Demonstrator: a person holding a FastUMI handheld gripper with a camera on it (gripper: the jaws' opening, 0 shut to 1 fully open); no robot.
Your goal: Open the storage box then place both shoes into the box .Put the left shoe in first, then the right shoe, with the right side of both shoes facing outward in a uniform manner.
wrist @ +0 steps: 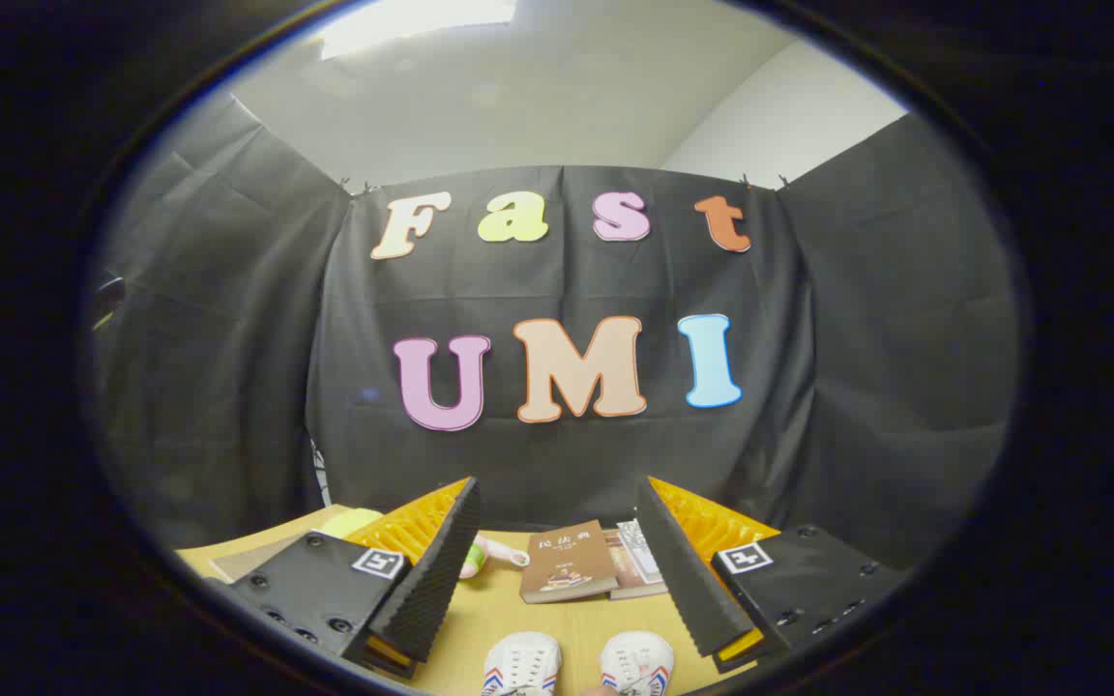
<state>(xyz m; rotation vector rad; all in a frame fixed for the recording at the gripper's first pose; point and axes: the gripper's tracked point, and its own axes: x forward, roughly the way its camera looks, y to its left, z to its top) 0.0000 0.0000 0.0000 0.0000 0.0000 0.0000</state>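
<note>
Two white shoes with red and blue stripes stand side by side on the wooden table, toes pointing away from me: one shoe (521, 663) on the left and the other shoe (636, 662) on the right. My gripper (557, 503) hangs above them, open, its two fingers spread wide with nothing between them. Both shoes lie low between the finger bases, close to me.
Beyond the shoes, a brown book (568, 563) lies on the wooden table (504, 609) with another book (636, 559) beside it. A small pink and green object (487, 556) rests by the left finger. Something yellow-green (354, 522) sits at the table's far left.
</note>
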